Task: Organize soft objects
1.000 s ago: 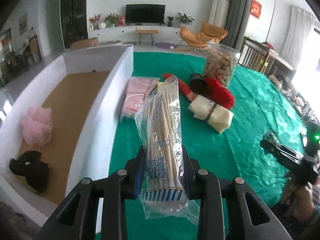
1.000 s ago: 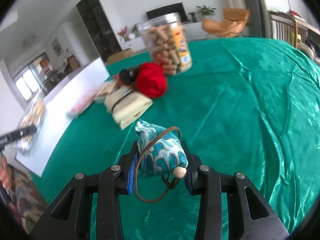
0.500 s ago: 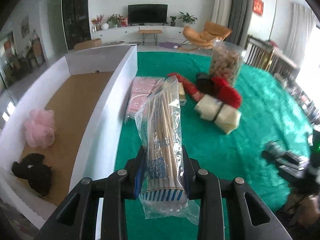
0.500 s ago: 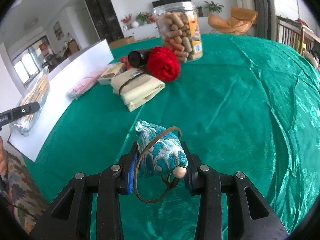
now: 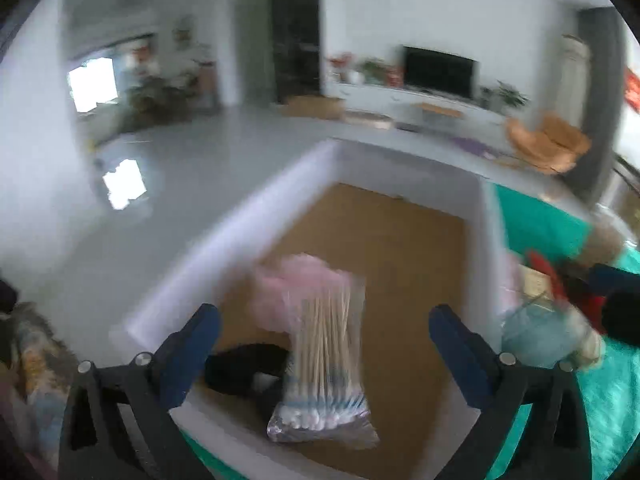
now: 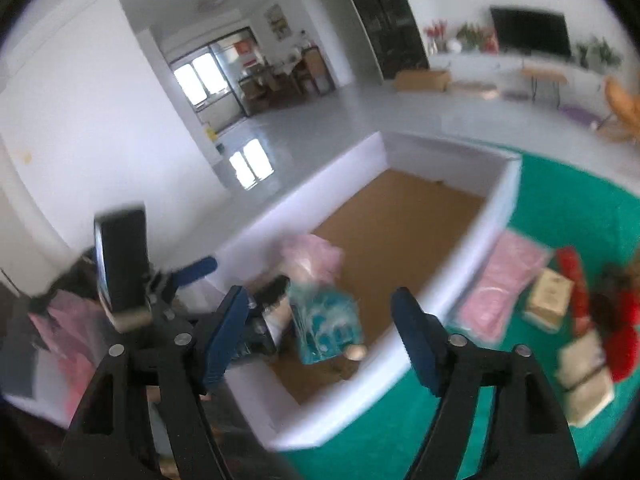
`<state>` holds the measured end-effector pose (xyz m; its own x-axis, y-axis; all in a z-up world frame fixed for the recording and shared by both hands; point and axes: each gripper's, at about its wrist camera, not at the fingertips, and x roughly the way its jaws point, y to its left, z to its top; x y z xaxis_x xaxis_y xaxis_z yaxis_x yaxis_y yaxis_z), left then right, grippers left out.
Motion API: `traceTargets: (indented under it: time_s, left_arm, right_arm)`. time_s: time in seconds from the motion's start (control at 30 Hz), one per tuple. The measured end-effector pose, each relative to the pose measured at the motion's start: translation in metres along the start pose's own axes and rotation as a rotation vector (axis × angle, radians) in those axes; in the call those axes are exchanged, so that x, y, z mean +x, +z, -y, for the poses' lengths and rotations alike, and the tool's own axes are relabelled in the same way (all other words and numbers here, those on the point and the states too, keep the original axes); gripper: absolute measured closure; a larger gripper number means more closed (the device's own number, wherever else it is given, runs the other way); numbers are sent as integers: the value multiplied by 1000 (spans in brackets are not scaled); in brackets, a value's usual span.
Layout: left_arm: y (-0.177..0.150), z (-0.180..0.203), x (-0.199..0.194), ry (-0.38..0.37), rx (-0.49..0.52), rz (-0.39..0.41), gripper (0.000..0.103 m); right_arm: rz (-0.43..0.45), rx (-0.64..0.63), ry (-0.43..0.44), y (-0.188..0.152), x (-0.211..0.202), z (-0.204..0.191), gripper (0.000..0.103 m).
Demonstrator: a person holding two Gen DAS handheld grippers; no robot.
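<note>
Both hand-held grippers, left (image 5: 324, 346) and right (image 6: 320, 324), are opening, jaws apart, releasing cotton-swab bag (image 5: 324, 364) and teal pouch (image 6: 326, 326) lengthwise above the box (image 6: 496, 200), lower centre.

- No text, label, brand or number can be read in either view; both are blurred.
- The small tan box (image 6: 549, 298) on the bench bears a dark mark, too smeared to read.
- The bag of cotton swabs (image 5: 323, 364) shows blue print, illegible.
</note>
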<state>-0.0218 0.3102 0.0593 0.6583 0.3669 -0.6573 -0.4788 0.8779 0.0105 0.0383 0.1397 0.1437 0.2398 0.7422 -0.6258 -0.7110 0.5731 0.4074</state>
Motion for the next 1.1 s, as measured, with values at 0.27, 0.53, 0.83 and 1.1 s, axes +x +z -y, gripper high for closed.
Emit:
traceTargets:
  time_s: [0.27,0.53,0.83,1.1]
  left_arm:
    - [-22,14,-5,-102,-20,-31,0]
    - [-70,167,-39,-488,246,-112,0]
    - [-119,270,27,-488,391,-181,0]
    - [-125,281,66,-425,422,-212,0]
  right_arm:
    - [43,2,-239,-43,-29,58,27]
    - [-24,184,-777,-179,-84,208,27]
    - [10,396,-895,-243,-143,273,27]
    - [22,412,-887,-241,-137,276,26]
